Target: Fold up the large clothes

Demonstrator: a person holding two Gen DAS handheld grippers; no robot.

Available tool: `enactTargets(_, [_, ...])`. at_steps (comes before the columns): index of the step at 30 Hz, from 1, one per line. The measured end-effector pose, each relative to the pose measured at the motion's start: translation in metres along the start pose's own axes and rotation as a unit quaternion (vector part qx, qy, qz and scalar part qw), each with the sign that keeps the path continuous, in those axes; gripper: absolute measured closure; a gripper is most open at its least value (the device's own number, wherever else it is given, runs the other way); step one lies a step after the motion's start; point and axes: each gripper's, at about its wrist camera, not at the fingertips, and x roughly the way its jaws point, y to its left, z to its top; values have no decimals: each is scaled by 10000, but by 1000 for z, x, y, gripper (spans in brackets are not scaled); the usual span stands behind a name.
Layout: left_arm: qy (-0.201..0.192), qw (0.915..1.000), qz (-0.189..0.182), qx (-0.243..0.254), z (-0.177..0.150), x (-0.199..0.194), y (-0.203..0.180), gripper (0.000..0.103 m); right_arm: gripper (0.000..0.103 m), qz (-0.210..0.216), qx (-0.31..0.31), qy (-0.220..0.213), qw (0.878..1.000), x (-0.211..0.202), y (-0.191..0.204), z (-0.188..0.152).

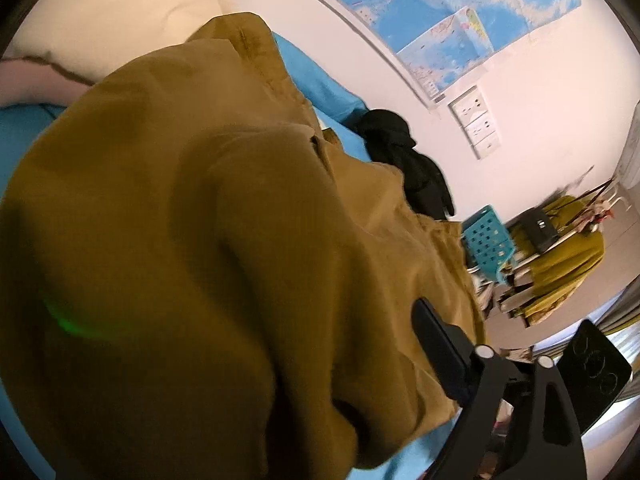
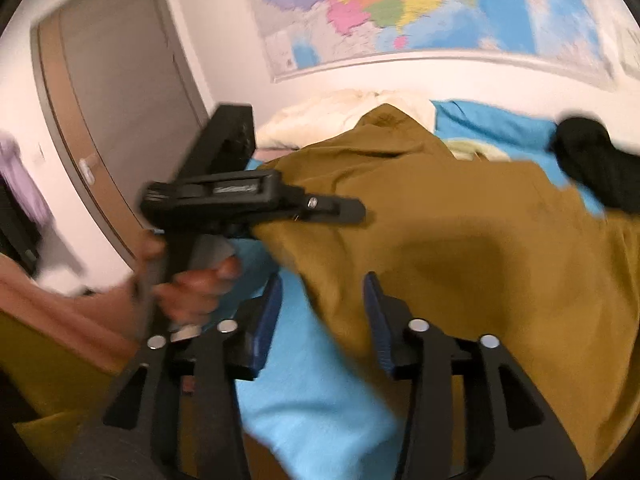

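Garment: a large mustard-brown woven cloth garment (image 1: 224, 240) lies spread in loose folds over a light-blue bed sheet (image 2: 320, 408), its far end reaching toward a cream pillow (image 2: 332, 116) by the wall.
Garment relative to right fingers: its near edge (image 2: 332, 312) runs in between the two blue-padded fingers, while the bulk lies ahead and to the right of them.
Right gripper (image 2: 323, 322): fingers parted, pads not pressing the cloth; nothing is grasped, and the blue sheet shows through the gap.
Garment relative to left fingers: in the left wrist view the inner finger (image 1: 440, 348) lies against the garment's lower right edge; the outer finger (image 1: 596, 364) stands clear of it.
Left gripper (image 1: 516, 352): spread wide, released; no cloth is pinched. In the right wrist view its black body (image 2: 224, 196) rests over the garment's left edge, held in the person's hand (image 2: 192, 292).
Other cloth: a black crumpled garment (image 1: 404, 160) sits on the sheet beyond the brown one, touching its far edge.
Surroundings: a wall map (image 2: 420, 12) hangs above the bed; a turquoise perforated plastic basket (image 1: 486, 240) stands beside the bed.
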Motion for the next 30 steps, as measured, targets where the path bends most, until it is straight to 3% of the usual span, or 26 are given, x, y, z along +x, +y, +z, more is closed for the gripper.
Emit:
enactTargets(1, [25, 9996, 245, 112, 1, 2, -3, 27, 36, 139, 361, -24, 9992, -14, -11, -10])
enactTargets(2, [46, 9987, 479, 196, 1, 2, -6, 36, 30, 187, 660, -38, 9976, -26, -20, -20])
enactTargets(4, [34, 9969, 683, 401, 0, 1, -12, 42, 27, 222, 1249, -121, 9918, -49, -37, -41])
enactTargets(7, [61, 9962, 700, 519, 1, -1, -14, 44, 26, 148, 2389, -354, 9703, -79, -65, -76])
enactTargets(11, [156, 9971, 603, 443, 3, -1, -11, 45, 26, -427, 3122, -552, 9474, -96, -81, -97])
enactTargets(13, [190, 9972, 567, 442, 3, -1, -10, 45, 25, -542, 3285, -687, 9404, -97, -87, -97])
enactTargets(17, [260, 9980, 415, 398, 5, -2, -8, 45, 24, -1468, 3459, -779, 9234, -91, -97, -95])
enactTargets(20, [297, 9982, 352, 383, 4, -6, -2, 45, 22, -1771, 3468, -1001, 9156, -86, -98, -91])
enactTargets(26, [325, 9983, 258, 415, 5, -5, 1, 43, 19, -1993, 3505, -1358, 9050, -75, -108, -80])
enactTargets(30, [340, 9978, 195, 532, 3, -1, 2, 35, 30, -1942, 3027, -1812, 9153, -87, -96, -60])
